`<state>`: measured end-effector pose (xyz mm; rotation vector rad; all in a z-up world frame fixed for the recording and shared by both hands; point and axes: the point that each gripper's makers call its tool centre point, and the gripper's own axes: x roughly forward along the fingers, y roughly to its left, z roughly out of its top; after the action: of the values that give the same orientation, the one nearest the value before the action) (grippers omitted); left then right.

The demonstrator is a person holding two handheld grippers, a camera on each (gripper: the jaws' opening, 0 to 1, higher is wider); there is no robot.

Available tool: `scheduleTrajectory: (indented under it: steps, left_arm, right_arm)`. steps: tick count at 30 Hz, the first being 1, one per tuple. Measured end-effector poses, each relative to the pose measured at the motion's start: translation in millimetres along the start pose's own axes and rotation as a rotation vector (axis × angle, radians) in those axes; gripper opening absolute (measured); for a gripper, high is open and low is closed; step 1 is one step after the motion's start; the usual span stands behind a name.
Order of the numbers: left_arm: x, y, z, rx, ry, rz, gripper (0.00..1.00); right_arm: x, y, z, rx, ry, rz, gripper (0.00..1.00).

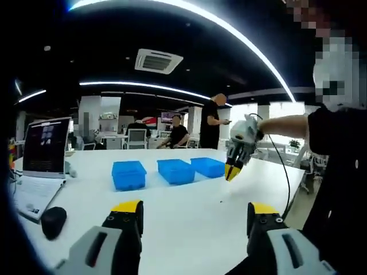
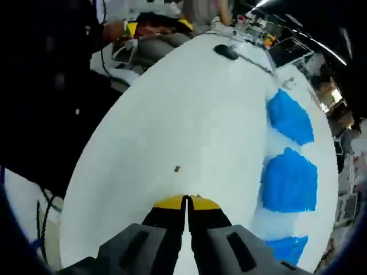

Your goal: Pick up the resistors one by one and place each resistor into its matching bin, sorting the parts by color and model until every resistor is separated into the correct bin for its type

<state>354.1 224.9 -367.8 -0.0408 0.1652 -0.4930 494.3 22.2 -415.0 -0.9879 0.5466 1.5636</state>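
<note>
The right tool (image 2: pixel 187 200) hangs above the white counter (image 2: pixel 189 114), jaws pressed together — a tiny resistor (image 2: pixel 177 169) lies just ahead, three blue bins (image 2: pixel 289 177) to its right. The left tool (image 1: pixel 195 215) gapes wide, holding nothing.

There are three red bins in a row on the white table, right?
Not quite: the three bins are blue, not red. They do sit in a row on the white table, as the left gripper view shows.
</note>
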Motion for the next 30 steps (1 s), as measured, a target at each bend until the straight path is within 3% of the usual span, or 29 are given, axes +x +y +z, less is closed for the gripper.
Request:
scheduleTrajectory:
  steps: [1, 3, 6, 12, 18, 21, 24, 27, 30]
  left_arm:
    - [3, -1.3, 1.8, 0.006, -0.001, -0.007, 0.74]
    - [7, -3.3, 5.4, 0.012, -0.007, -0.018, 0.74]
    - [14, -7.3, 10.6, 0.018, -0.014, -0.038, 0.74]
    - [23, -13.9, 20.9, 0.033, -0.033, -0.063, 0.74]
    - [26, -16.3, 25.8, 0.036, -0.038, -0.073, 0.74]
    - [26, -15.2, 26.7, 0.033, -0.041, -0.069, 0.74]
    - [26, -15.1, 27.4, 0.030, -0.044, -0.068, 0.74]
    - [23, -17.1, 28.1, 0.039, -0.049, -0.075, 0.75]
    - [20, -17.0, 28.5, 0.035, -0.057, -0.070, 0.75]
  right_arm:
    - [-14, 0, 1.3, 0.092, -0.063, -0.055, 0.05]
    - [-34, 5, 3.4, 0.194, -0.173, -0.115, 0.05]
    - [-68, 8, -2.9, 0.378, -0.336, -0.266, 0.05]
    - [-120, 20, -26.3, 0.569, -0.575, -0.597, 0.05]
    - [-153, 49, -50.2, 0.716, -0.712, -0.923, 0.05]
    - [-166, 57, -45.4, 0.764, -0.804, -0.988, 0.05]
    - [-171, 56, -40.5, 0.734, -0.780, -1.007, 0.05]
    - [-182, 40, -33.0, 0.725, -0.824, -1.002, 0.05]
    - [-191, 19, -26.7, 0.673, -0.806, -1.031, 0.05]
